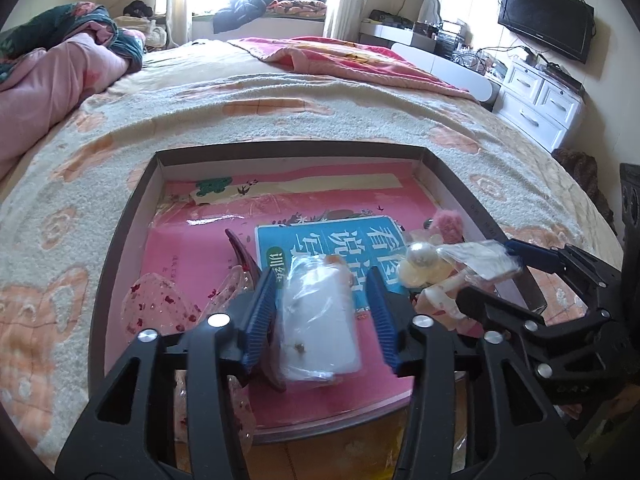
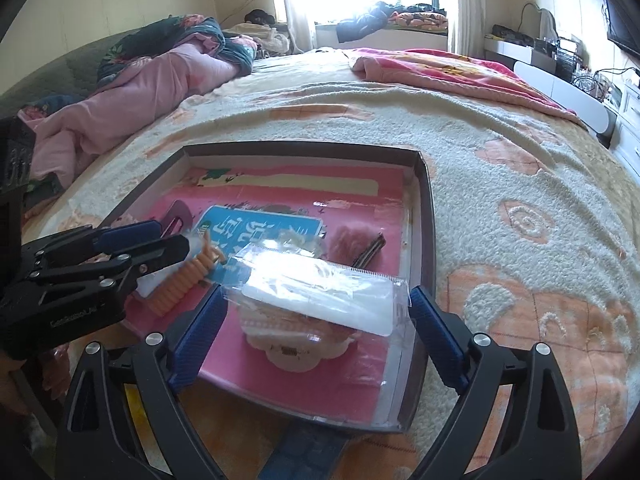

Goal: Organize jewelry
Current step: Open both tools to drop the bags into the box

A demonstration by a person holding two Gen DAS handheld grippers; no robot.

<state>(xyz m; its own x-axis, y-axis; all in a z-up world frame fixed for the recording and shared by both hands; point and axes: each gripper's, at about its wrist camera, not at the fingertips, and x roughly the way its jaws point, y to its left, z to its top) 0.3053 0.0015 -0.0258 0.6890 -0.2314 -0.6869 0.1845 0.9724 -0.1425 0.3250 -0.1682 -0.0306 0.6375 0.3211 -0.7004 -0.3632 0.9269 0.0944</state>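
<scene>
A shallow dark-rimmed box (image 1: 288, 148) lies on the bed, lined with a pink book, and also shows in the right wrist view (image 2: 426, 216). My left gripper (image 1: 322, 284) is open around a clear bag holding a white pad (image 1: 320, 320). My right gripper (image 2: 316, 312) is open around another clear bag with a white pad (image 2: 320, 300), over a cream flower hair clip (image 2: 296, 356). A pearl clip (image 1: 420, 258), a pink fuzzy clip (image 1: 450, 222), a dark red hair claw (image 1: 244, 252) and an orange coil tie (image 2: 184, 284) lie in the box.
The fluffy cream and orange blanket (image 2: 520, 184) covers the bed around the box. A pink quilt (image 1: 52, 84) is heaped at the far left. White drawers (image 1: 536, 108) and a wall TV (image 1: 544, 18) stand at the right.
</scene>
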